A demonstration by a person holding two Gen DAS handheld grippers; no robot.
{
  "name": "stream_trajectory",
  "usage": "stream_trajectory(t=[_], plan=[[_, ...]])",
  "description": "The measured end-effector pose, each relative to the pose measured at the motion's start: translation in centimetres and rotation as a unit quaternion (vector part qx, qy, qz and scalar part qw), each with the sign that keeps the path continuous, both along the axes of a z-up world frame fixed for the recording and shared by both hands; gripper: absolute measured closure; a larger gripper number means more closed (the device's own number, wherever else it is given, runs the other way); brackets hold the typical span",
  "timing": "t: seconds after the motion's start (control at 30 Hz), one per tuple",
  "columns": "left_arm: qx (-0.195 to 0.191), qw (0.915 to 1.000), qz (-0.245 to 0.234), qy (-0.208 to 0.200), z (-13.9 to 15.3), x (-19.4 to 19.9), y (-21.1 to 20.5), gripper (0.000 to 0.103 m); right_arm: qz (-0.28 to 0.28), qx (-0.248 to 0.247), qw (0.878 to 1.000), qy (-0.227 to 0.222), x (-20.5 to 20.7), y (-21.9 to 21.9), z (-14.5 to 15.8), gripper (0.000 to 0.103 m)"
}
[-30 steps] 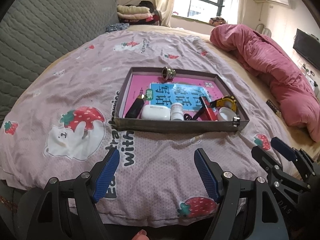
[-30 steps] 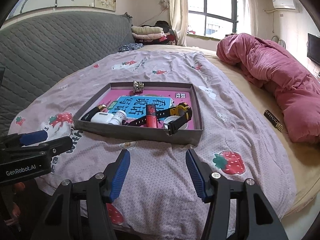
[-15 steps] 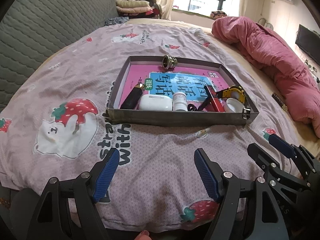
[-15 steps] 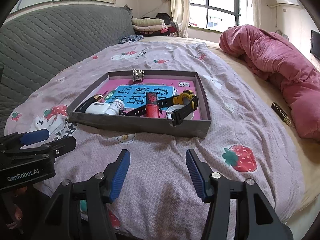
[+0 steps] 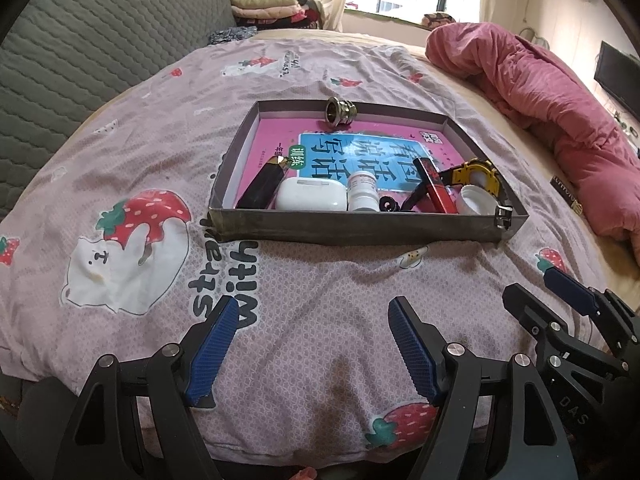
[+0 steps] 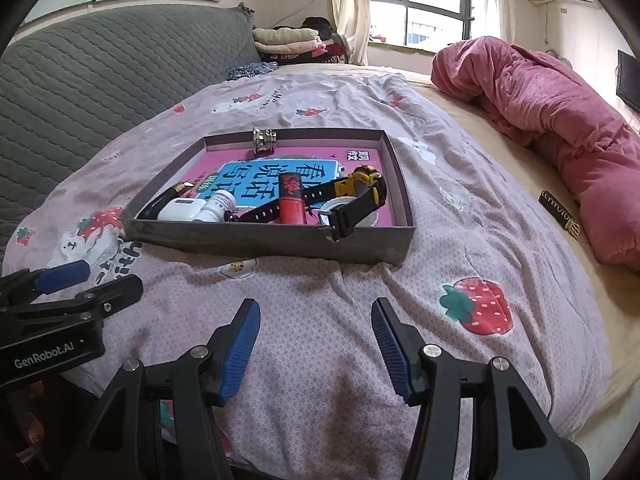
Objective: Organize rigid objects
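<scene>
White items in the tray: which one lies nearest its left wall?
The white earbud case; the white pill bottle and white lid lie further right.

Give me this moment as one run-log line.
left hand-held gripper: open, empty | right hand-held gripper: open, empty | both short of tray | watch, white case in tray

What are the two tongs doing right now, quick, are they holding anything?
Left tongs: open, holding nothing, over the bed cover.
Right tongs: open, holding nothing, in front of the tray.
</scene>
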State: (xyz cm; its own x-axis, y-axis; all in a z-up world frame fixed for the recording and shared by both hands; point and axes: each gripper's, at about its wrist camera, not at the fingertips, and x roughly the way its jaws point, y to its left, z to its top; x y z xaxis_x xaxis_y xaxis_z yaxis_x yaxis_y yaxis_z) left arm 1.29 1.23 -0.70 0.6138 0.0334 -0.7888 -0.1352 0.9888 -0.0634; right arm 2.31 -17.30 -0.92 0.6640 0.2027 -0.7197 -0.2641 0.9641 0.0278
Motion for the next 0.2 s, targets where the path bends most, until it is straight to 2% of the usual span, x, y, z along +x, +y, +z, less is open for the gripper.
stream_trajectory(t=[0.2], plan=[[0.005, 1.0, 0.007, -0.002, 0.1, 0.08, 0.22, 0.025, -0.014, 0.002, 1.0, 0.005, 0.38, -0.59, -0.22, 0.046]])
